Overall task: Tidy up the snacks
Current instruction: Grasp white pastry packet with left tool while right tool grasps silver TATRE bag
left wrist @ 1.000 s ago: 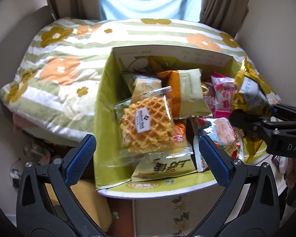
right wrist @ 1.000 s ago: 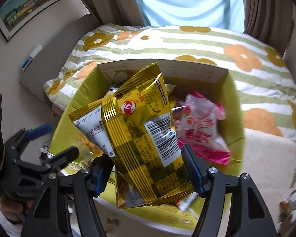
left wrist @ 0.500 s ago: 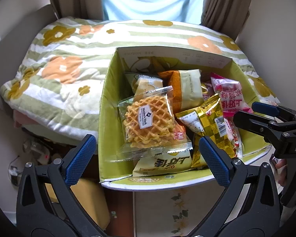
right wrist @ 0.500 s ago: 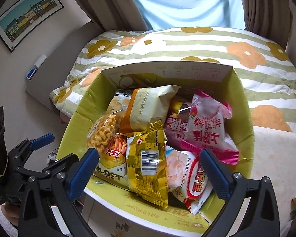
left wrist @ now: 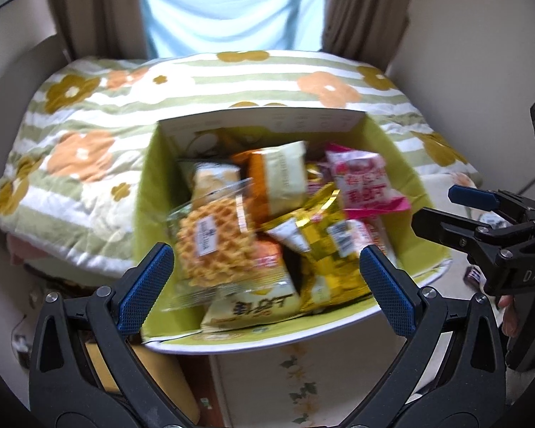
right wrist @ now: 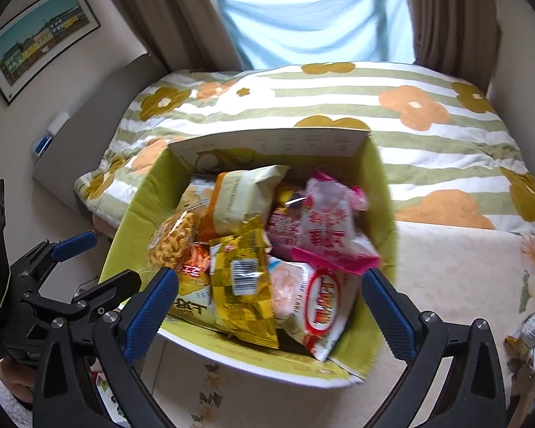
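A green cardboard box [left wrist: 144, 192] [right wrist: 385, 192] holds several snack packs. A gold checked pack [right wrist: 244, 285] [left wrist: 321, 239] lies near its front middle. A waffle pack [left wrist: 210, 242], a cream-and-orange bag [right wrist: 240, 196], a pink pack [right wrist: 326, 228] and a red-and-white shrimp pack [right wrist: 317, 305] lie around it. My left gripper [left wrist: 267, 287] is open and empty over the box's front edge. My right gripper [right wrist: 269, 312] is open and empty above the front of the box; it also shows at the right of the left wrist view [left wrist: 456, 210].
The box stands on a floral-print surface [right wrist: 456, 267] against a bed with a striped flower quilt [right wrist: 303, 96]. A loose snack pack [right wrist: 531, 331] lies at the right edge. A small dark wrapper [left wrist: 472, 275] lies on the surface right of the box. Curtains hang behind.
The gold pack left my right gripper and now lies in the box. Both grippers have drawn back a little, open; the view shows more of the bed.
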Demonstrator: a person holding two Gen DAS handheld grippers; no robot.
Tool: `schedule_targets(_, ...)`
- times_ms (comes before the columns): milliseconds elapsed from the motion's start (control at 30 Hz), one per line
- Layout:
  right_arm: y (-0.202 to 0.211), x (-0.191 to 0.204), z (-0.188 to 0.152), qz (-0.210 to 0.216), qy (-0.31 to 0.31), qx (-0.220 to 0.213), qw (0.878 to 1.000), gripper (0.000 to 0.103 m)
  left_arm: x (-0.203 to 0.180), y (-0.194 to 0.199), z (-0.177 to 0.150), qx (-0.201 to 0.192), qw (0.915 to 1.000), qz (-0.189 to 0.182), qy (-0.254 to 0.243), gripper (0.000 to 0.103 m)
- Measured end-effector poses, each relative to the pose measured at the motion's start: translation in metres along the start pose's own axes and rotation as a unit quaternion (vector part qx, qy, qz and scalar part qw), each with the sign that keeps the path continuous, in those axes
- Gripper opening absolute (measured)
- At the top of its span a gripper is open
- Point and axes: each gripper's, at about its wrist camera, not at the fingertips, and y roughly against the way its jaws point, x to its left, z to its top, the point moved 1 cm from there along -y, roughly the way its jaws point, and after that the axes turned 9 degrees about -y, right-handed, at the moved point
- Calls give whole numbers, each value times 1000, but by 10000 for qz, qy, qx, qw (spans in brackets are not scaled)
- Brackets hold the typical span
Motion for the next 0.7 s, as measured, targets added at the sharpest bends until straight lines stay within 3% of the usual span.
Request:
schedule_targets(333, 47, -56, -5, -408, -230, -392, 9981, 102, -76, 7, 18, -192, 9983, -323, -450, 103)
schedule_targets(700, 126, -176, -20, -772, -128, -543, 9955, 102, -206, 8, 15, -255, 9976, -408, -496, 103)
